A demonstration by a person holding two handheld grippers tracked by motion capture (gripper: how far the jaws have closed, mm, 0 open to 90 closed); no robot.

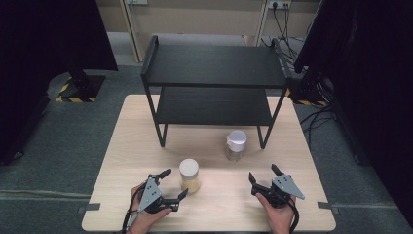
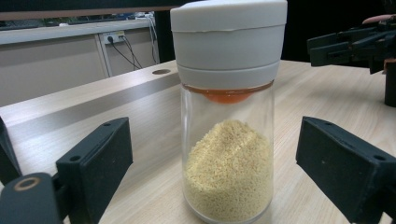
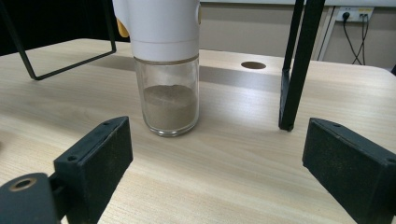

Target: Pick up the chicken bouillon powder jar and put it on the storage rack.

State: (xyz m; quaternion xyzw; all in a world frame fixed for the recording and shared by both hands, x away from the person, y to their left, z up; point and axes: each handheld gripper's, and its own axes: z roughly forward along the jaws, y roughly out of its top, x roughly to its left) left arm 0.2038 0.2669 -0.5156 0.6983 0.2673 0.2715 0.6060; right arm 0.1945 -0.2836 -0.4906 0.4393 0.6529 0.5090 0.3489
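Two jars standing on the table before the shelf rack

The grain jar is sitting between the left gripper's fingers; the powder jar is standing ahead of the right gripper's fingers, beside the rack's leg.

table: pale wood, cable hole near back | black two-tier shelf: stands on the table's far half | yellow-grain jar: upright, near front | grey-powder jar: upright, probably just clear of shelf's right front leg
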